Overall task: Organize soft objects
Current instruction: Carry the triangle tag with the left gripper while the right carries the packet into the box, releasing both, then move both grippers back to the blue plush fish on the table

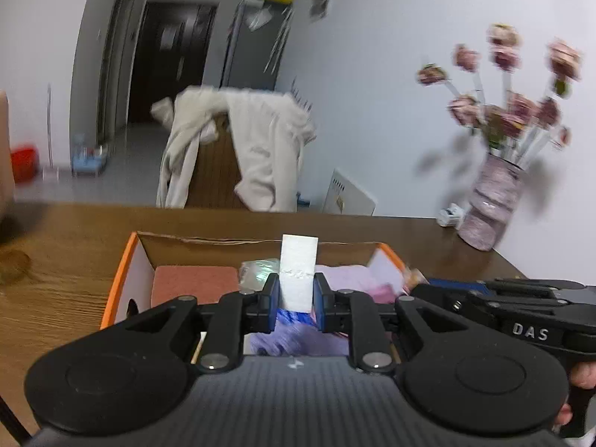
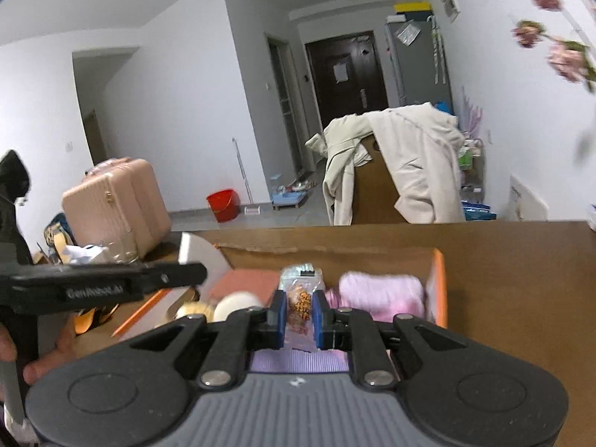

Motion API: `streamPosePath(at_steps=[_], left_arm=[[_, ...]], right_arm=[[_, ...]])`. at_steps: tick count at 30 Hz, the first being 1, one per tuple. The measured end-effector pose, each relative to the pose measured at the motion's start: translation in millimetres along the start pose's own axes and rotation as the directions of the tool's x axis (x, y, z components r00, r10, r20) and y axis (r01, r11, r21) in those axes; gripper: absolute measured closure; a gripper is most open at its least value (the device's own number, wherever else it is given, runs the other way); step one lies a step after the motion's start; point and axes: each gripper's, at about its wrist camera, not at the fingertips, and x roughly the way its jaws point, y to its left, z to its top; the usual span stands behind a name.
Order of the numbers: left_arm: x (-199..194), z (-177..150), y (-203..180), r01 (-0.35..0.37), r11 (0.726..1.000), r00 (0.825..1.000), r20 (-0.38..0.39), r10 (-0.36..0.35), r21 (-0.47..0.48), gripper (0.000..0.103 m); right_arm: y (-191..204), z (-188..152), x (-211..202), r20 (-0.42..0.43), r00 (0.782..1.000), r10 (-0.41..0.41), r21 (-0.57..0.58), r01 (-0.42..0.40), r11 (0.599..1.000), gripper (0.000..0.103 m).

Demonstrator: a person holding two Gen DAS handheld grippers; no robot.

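Observation:
My left gripper (image 1: 296,292) is shut on a white folded tissue strip (image 1: 298,264) that stands upright above an orange-edged cardboard box (image 1: 119,279). Inside the box lie a reddish-brown cloth (image 1: 193,283), a clear plastic packet (image 1: 257,270), pink cloth (image 1: 354,279) and purple cloth (image 1: 294,339). My right gripper (image 2: 300,311) is shut on a clear snack packet (image 2: 300,303) with orange contents, held over the same box (image 2: 439,283). Pink cloth (image 2: 380,294), the reddish cloth (image 2: 249,285) and a purple cloth (image 2: 298,361) show below it. The right gripper's body (image 1: 521,320) appears at the right of the left wrist view.
The box sits on a wooden table (image 1: 63,246). A pink vase of flowers (image 1: 491,201) stands at the table's back right. Behind the table a chair draped with a cream coat (image 1: 257,149). A pink suitcase (image 2: 115,205) and a red bucket (image 2: 223,205) are further left.

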Motion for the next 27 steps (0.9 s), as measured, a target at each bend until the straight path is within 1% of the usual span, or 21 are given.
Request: streamPosePath(at_steps=[3, 4, 5, 6, 7, 8, 10, 11, 13, 16, 18, 19, 21, 24, 27], left_arm=[[35.9, 12.6, 18.4, 0.025, 0.998, 0.998, -0.062, -0.028, -0.053, 0.084], [43.8, 13.7, 21.5, 0.027, 0.998, 0.997, -0.075, -0.030, -0.052, 0.083], [52.8, 13.9, 23.7, 0.019, 0.999, 0.996, -0.084, -0.022, -0.038, 0.082], [58.1, 12.3, 25.8, 0.005, 1.000, 0.997, -0.078, -0.008, -0.031, 0.069], [60.7, 10.1, 28.2, -0.008, 1.000, 0.997, -0.072, 0.006, -0.023, 0.052], [60.9, 8.1, 30.5, -0.026, 1.000, 0.997, -0.068, 0.025, -0.016, 0.047], [56.8, 4.9, 35.4, -0.047, 0.999, 0.997, -0.059, 0.047, 0.003, 0.046], [52.8, 4.3, 38.6, -0.055, 0.998, 0.997, -0.057, 0.056, 0.006, 0.046], [45.6, 6.7, 43.7, -0.078, 0.997, 0.995, -0.058, 0.078, -0.007, 0.045], [26.0, 12.2, 44.2, -0.091, 0.996, 0.995, -0.045, 0.090, -0.015, 0.045], [7.1, 16.6, 38.5, -0.099, 0.995, 0.995, -0.023, 0.099, 0.000, 0.043], [-3.1, 18.3, 34.7, -0.105, 0.994, 0.994, -0.009, 0.105, 0.007, 0.041], [-28.2, 19.2, 25.2, -0.112, 0.993, 0.994, 0.020, 0.111, 0.025, 0.038], [-70.0, 14.1, 6.4, -0.127, 0.990, 0.990, 0.061, 0.123, 0.054, 0.034], [-118.3, -6.2, -16.5, -0.124, 0.988, 0.987, 0.111, 0.114, 0.091, 0.026]], right_arm=[[1.4, 22.3, 53.2, -0.054, 0.998, -0.016, -0.013, 0.016, 1.000, 0.088], [0.2, 26.2, 72.7, -0.077, 0.996, -0.036, -0.012, 0.035, 0.999, 0.086], [-0.7, 27.5, 86.4, -0.086, 0.995, -0.056, -0.005, 0.056, 0.998, 0.080], [-2.5, 28.0, 100.1, -0.095, 0.992, -0.079, -0.002, 0.079, 0.997, 0.073], [-4.0, 27.7, 109.3, -0.104, 0.990, -0.091, 0.007, 0.092, 0.996, 0.061], [-7.6, 25.8, 114.4, -0.106, 0.990, -0.090, 0.026, 0.093, 0.995, 0.061], [-13.8, 23.6, 113.0, -0.090, 0.993, -0.071, 0.058, 0.076, 0.995, 0.060], [-16.4, 22.7, 109.6, -0.082, 0.995, -0.063, 0.068, 0.068, 0.995, 0.060], [-20.5, 24.4, 102.5, -0.074, 0.995, -0.071, 0.067, 0.076, 0.995, 0.060], [-22.3, 29.0, 75.4, -0.048, 0.995, -0.085, 0.062, 0.088, 0.994, 0.060], [-21.2, 35.1, 53.1, -0.024, 0.996, -0.089, 0.052, 0.090, 0.995, 0.058], [-19.3, 38.4, 41.3, -0.013, 0.996, -0.092, 0.042, 0.092, 0.995, 0.055], [-13.3, 41.5, 12.1, 0.006, 0.996, -0.092, 0.013, 0.092, 0.996, 0.048], [-5.9, 36.6, -30.9, 0.023, 0.996, -0.086, -0.030, 0.086, 0.996, 0.048], [7.3, 18.0, -77.1, 0.035, 0.997, -0.071, -0.073, 0.073, 0.995, 0.046]])
